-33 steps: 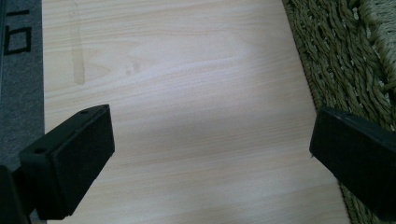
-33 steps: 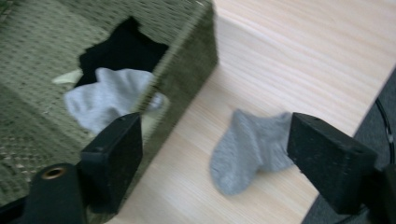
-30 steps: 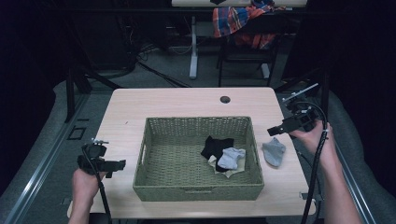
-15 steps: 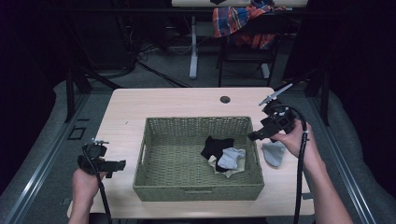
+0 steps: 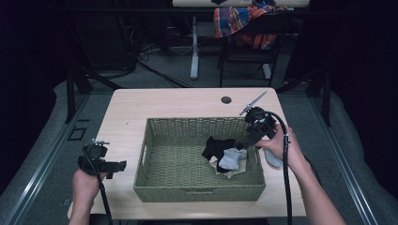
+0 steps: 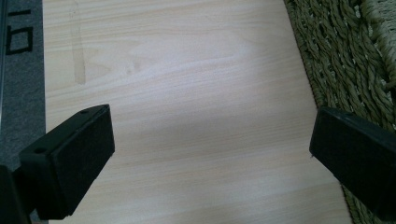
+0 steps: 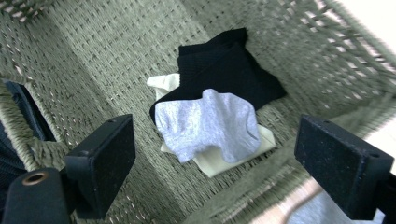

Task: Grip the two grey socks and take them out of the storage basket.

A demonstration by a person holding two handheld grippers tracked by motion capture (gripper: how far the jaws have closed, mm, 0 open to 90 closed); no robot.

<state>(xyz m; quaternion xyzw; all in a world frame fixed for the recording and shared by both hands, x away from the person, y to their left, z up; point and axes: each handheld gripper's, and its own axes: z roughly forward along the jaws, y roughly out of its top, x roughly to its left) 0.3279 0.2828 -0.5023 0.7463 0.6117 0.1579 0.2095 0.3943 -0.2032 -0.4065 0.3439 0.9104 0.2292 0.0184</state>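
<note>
Pale wooden counter [image 5: 141, 105] carried a green wicker basket [image 5: 155, 180]. Inside lay black sock [image 7: 224, 65], grey sock [image 7: 210, 123], cream sock [image 7: 219, 163]. Another grey sock [image 5: 272, 159] sat outside, beside the right wall. Right tool [image 7: 219, 170] hovered agape above the pile; left tool [image 6: 210, 158] idled agape. Might snag two socks together.

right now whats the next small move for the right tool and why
Probably lower the right tool onto the grey sock: its jaws stand open over the basket, and that sock lies on top of the black sock and the cream one.
</note>
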